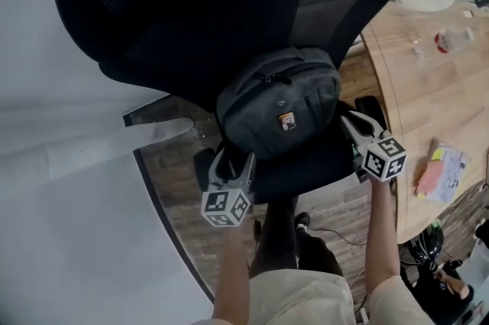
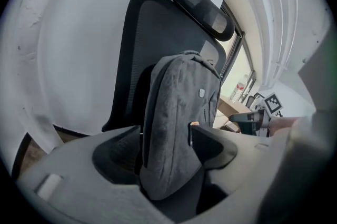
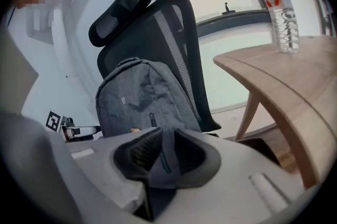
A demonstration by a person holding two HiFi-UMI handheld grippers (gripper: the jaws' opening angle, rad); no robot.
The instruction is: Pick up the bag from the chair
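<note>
No wording can be read anywhere. The bag [image 1: 279,98] bears a small orange-and-white patch [image 1: 286,121], its print too small to make out. The bottle [image 3: 279,7] has a red label that is illegible, and the sheets [image 1: 442,172] on the worktop [image 1: 412,71] are blurred. The cube on the left gripper [image 1: 234,161] and the one on the right gripper [image 1: 357,119] show only black-and-white square markers.

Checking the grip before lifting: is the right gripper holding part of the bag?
Yes, the right gripper has a fold of the bag pinched between its fingers.

Your backpack [image 1: 279,100] is matt grey woven cloth, the office chair [image 1: 214,10] black mesh, the counter [image 1: 432,98] smooth pale wood, the water bottle [image 3: 280,9] clear glossy plastic.
</note>
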